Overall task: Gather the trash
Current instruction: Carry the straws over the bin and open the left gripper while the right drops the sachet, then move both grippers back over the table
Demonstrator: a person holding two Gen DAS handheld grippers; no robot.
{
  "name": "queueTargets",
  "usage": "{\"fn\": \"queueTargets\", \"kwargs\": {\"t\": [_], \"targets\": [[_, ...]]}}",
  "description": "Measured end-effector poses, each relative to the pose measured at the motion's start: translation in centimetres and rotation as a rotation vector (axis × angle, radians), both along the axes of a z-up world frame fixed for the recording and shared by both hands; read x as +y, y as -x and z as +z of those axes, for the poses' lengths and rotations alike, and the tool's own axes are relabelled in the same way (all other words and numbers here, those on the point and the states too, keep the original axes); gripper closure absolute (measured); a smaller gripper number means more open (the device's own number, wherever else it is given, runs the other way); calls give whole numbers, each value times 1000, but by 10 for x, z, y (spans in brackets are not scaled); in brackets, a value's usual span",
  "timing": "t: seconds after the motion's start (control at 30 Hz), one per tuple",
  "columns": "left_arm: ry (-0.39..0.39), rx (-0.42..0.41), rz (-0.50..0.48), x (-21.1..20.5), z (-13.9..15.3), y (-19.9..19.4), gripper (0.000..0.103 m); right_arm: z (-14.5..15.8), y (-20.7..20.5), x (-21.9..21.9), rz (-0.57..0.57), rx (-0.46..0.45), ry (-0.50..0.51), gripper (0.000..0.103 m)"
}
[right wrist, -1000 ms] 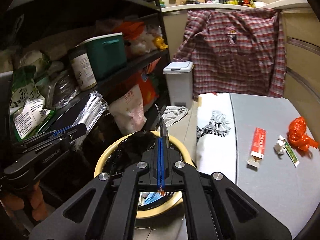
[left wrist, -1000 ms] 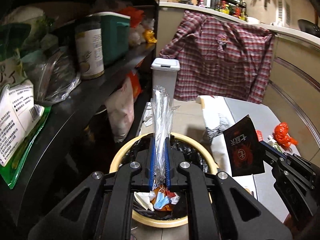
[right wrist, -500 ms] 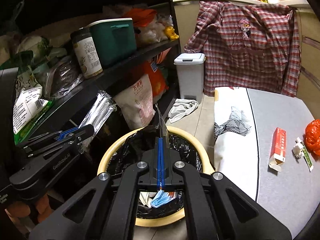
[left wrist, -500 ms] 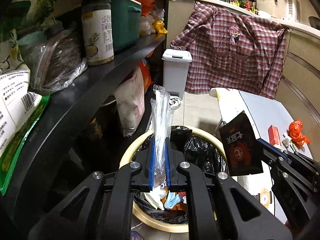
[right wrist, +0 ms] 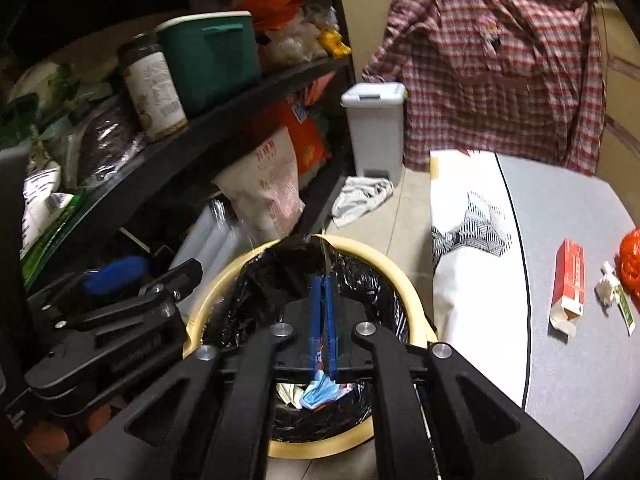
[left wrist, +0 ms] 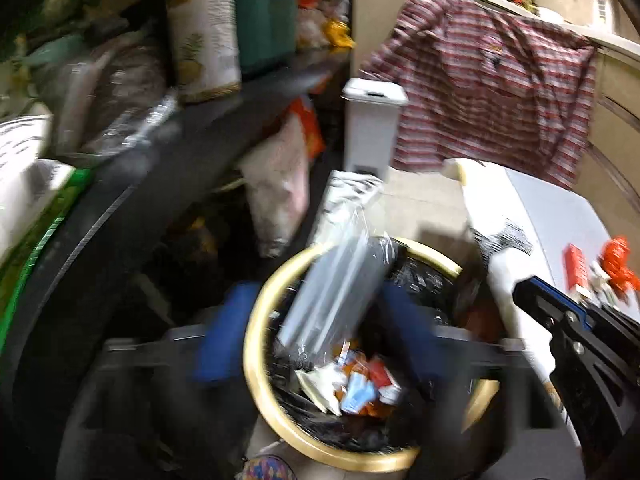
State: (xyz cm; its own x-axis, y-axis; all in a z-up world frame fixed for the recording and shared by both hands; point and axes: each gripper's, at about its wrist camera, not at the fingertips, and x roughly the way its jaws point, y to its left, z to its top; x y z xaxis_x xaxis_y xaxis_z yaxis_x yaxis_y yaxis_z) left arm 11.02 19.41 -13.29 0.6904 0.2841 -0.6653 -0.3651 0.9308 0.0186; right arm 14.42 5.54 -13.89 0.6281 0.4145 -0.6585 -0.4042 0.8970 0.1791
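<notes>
A round trash bin with a yellow rim (left wrist: 256, 344) and black liner sits on the floor, holding several scraps; it also shows in the right wrist view (right wrist: 404, 284). My left gripper (left wrist: 316, 332) is open over the bin, blurred. A clear plastic wrapper (left wrist: 336, 284) hangs loose between its fingers, tilted over the bin. My right gripper (right wrist: 325, 312) is shut on a thin black packet (right wrist: 326, 256), seen edge-on above the bin.
Black shelves (right wrist: 224, 120) with a tin, a green box and bags stand at the left. A small white pedal bin (right wrist: 374, 128) and a plaid shirt (right wrist: 500, 60) are behind. The grey table (right wrist: 568, 216) at the right holds a red box (right wrist: 568, 280) and an orange bag.
My left gripper has opened and let go of the clear wrapper, which now tips over the bin. The right gripper has moved slightly closer to the bin, still shut.
</notes>
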Motion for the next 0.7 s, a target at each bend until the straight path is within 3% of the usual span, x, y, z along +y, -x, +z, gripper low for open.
{"fn": "queueTargets", "kwargs": {"t": [0.03, 0.1, 0.27, 0.7], "targets": [[-14, -9, 14, 0, 1, 1, 14, 0, 0, -1, -8, -1, -2, 61], [-12, 5, 19, 2, 0, 1, 12, 0, 3, -4, -31, -22, -9, 50], [-1, 34, 33, 6, -2, -1, 12, -1, 6, -7, -40, -25, 1, 46], [-23, -5, -3, -9, 13, 11, 12, 16, 22, -23, -57, -49, -3, 35]]}}
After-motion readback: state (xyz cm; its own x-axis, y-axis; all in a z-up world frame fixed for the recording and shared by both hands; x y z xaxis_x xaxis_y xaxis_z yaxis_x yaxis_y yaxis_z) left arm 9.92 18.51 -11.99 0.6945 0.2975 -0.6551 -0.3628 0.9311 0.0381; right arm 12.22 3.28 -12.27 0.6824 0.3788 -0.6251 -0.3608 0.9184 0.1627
